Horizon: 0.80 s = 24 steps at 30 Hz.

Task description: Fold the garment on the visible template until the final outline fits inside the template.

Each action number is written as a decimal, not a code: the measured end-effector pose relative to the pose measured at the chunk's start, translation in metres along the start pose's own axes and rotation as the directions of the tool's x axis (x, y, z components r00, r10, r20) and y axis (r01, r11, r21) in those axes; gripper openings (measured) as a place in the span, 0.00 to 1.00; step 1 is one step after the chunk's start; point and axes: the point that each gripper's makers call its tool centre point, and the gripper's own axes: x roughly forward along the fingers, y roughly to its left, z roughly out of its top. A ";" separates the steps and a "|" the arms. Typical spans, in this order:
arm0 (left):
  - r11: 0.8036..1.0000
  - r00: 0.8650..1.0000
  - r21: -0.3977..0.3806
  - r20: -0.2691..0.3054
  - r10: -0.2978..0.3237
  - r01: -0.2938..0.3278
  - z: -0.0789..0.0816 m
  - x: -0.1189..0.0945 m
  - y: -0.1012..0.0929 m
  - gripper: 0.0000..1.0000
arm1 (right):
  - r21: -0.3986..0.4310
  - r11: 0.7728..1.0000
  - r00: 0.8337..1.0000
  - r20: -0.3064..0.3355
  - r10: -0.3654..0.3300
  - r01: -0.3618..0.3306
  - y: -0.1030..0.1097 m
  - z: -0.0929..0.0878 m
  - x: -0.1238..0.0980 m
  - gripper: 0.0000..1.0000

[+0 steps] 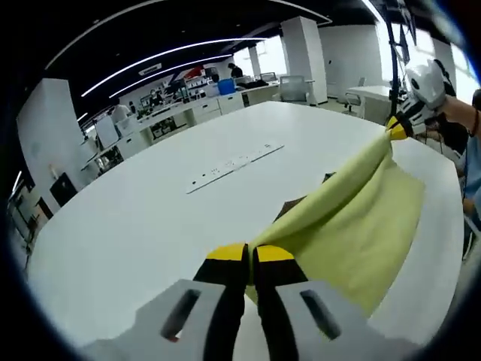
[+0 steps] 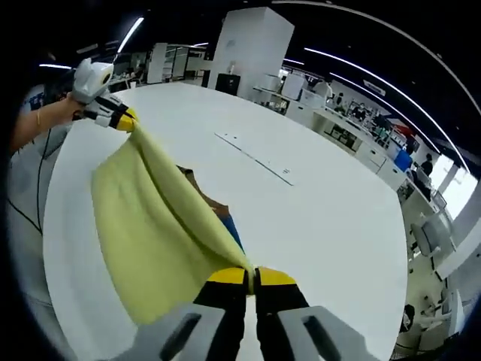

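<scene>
Both claws clamped on the yellow garment (image 1: 353, 218): left gripper (image 1: 250, 256) and right gripper (image 2: 250, 277) hold its top edge stretched taut, raised above the table (image 1: 150, 218).

white table (image 1: 150, 218), ceiling light strips (image 1: 158, 60), white pillar (image 2: 252, 41)

Open-plan office or lab space

A large white bench (image 1: 150, 218) is seen among desk rows (image 1: 192, 109), ceiling light strips (image 1: 173, 56), white pillars (image 2: 252, 45) and office chairs (image 2: 425, 233).
</scene>
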 end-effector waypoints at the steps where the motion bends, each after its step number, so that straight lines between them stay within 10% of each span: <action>1: 1.000 1.000 -0.002 -0.003 0.000 0.000 -0.002 0.003 0.001 0.00 | 0.001 1.000 1.000 -0.006 0.005 -0.005 0.000 -0.002 0.004 0.00; 10: 0.999 0.999 -0.042 -0.052 -0.002 0.000 -0.027 0.028 0.001 0.00 | -0.053 0.998 0.997 -0.073 0.028 -0.032 0.002 -0.016 0.028 0.00; 24: 0.994 0.993 0.109 -0.114 0.009 0.003 -0.046 0.046 0.006 0.07 | -0.036 0.998 0.989 -0.141 0.044 -0.049 0.000 -0.032 0.048 0.00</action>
